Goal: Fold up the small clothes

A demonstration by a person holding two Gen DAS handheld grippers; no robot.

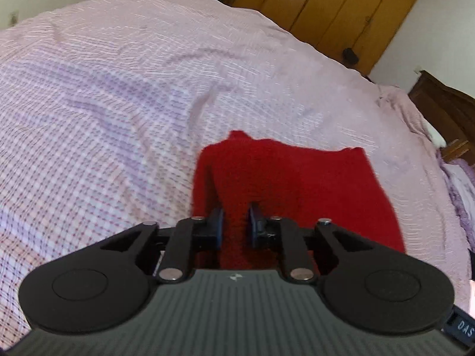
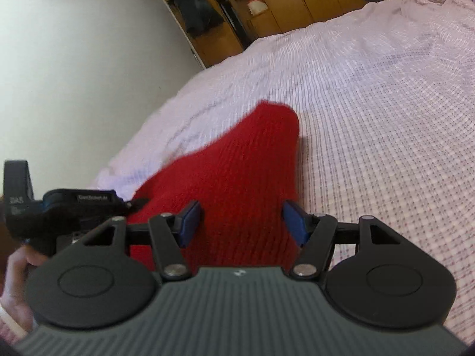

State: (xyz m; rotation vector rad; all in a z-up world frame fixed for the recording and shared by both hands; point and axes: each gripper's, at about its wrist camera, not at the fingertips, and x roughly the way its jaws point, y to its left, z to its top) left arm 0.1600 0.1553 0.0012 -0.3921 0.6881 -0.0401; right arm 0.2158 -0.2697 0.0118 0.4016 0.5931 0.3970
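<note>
A bed (image 1: pixel 148 89) covered with a pale pink checked bedspread (image 2: pixel 386 103) fills most of both views. Wooden wardrobes (image 1: pixel 341 9) are seen along the top, with open shelves (image 2: pixel 237 3) at upper centre. A white wall (image 2: pixel 74 59) occupies the upper left.

Each camera sits behind its own fingers, close above the bed (image 1: pixel 118 89), angled down along them. The left wrist view faces across the bedspread toward the wooden wardrobe (image 1: pixel 341 9). The right wrist view faces the same wardrobe (image 2: pixel 267 3) (beside a white wall). Both share the red knit garment (image 1: pixel 297 184) (image 2: pixel 237 172).
</note>
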